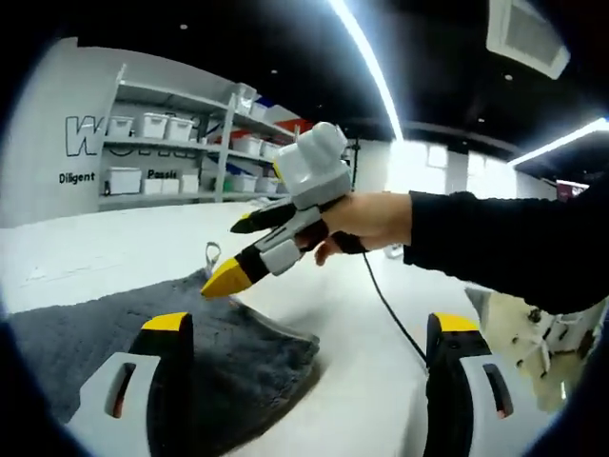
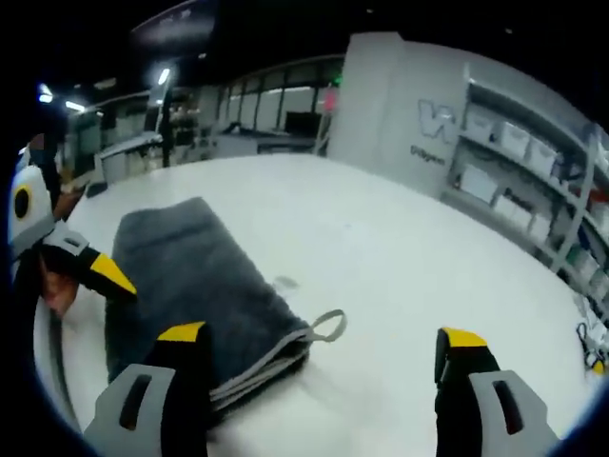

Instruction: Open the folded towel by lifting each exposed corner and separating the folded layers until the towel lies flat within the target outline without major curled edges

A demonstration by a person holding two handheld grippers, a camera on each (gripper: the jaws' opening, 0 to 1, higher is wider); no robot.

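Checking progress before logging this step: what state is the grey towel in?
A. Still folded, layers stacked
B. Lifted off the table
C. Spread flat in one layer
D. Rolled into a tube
A: the towel lies on the table with stacked layer edges showing beside its hanging loop.

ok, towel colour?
Dark grey towel, with a lighter grey hanging loop; it shows best in the right gripper view.

Bright ceiling strip lights point(image 1: 366, 57), glare on white table point(image 2: 381, 248), fisheye-warped edges, slight blur
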